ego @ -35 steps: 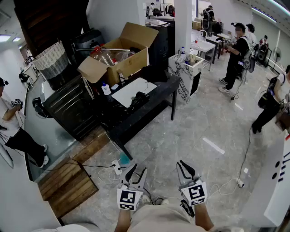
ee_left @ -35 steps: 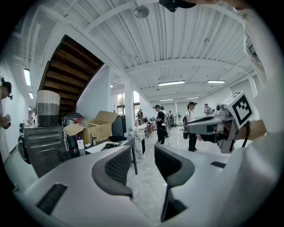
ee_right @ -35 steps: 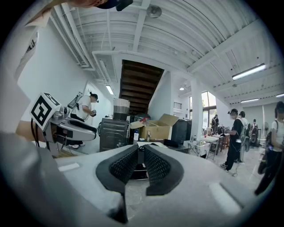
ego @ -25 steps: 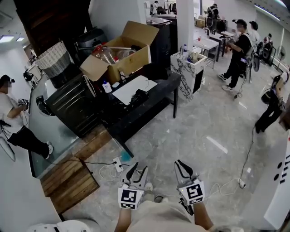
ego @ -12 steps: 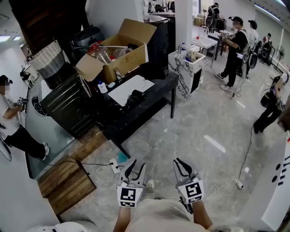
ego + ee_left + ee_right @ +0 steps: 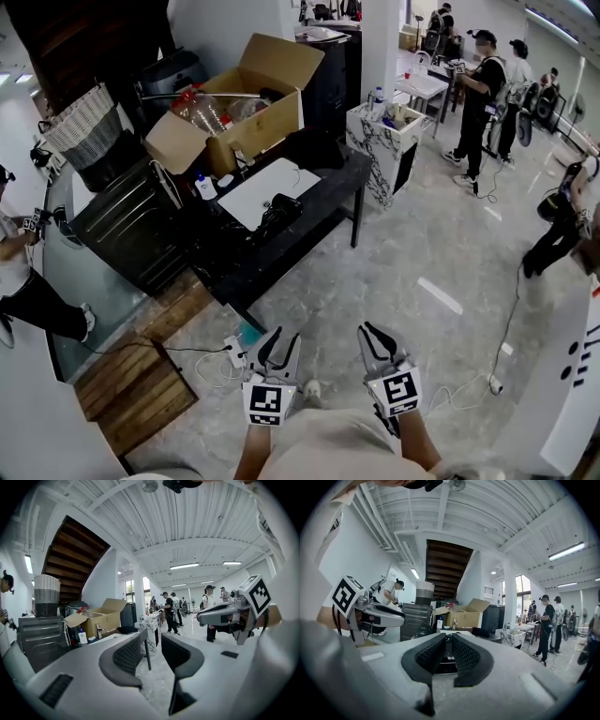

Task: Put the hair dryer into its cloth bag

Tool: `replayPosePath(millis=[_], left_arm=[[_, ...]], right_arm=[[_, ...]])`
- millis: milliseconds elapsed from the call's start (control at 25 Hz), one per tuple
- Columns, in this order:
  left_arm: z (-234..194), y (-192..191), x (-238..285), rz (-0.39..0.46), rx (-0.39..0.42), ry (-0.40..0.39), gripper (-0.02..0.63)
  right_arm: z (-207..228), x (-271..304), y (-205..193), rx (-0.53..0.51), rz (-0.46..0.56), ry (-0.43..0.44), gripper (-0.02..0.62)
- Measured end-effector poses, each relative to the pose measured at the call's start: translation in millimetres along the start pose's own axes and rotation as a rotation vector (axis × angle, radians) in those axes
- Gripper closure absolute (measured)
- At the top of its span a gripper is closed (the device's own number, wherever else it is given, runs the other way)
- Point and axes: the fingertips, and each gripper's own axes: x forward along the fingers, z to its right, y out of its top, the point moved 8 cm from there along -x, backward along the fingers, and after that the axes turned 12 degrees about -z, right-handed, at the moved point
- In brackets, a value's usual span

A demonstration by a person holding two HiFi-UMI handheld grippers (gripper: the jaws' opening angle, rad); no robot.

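Note:
The black hair dryer lies on a low black table, against the near edge of a flat white cloth bag. Both grippers are held level over the floor, well short of the table and touching nothing. In the head view my left gripper is at the bottom centre. Its jaws have just been closing and still show a narrow gap with nothing in it. My right gripper is beside it, pads together and empty.
An open cardboard box with bottles stands at the table's back, a white bottle beside it. A power strip with cables lies on the floor ahead of the left gripper. A marble stand is right of the table. Several people stand around.
Both grippers have moved forward together toward the table, which now sits closer in the head view. The left jaws have narrowed. Nothing was picked up.

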Motion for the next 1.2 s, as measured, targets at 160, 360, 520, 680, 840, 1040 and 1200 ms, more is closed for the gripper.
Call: replayPosePath(millis=[160,360,520,680,840,1040,1200], left_arm=[[-29,8,24,0.007,0.000,-0.018,0.466],[-60,15,51,0.013,-0.002,-0.051,0.468],[-82,16,71,0.009,-0.002,-0.071,0.469],[-103,19,87,0.007,-0.006,-0.090,0.471],[-118,25,103,0.016,0.003,-0.106,0.471],[-128,31,119,0.028,0.009,-0.115,0.474],[-130,34,131,0.028,0.015,-0.127,0.476]], right_arm=[[7,30,11,0.011,-0.003,-0.022,0.568],[8,63,21,0.048,-0.038,-0.048,0.568],[11,90,27,0.035,-0.045,-0.060,0.568],[14,110,32,0.051,-0.077,-0.085,0.568],[17,127,40,0.060,-0.067,-0.102,0.568],[24,139,44,0.083,-0.085,-0.122,0.568],[31,145,40,0.105,-0.088,-0.139,0.568]])
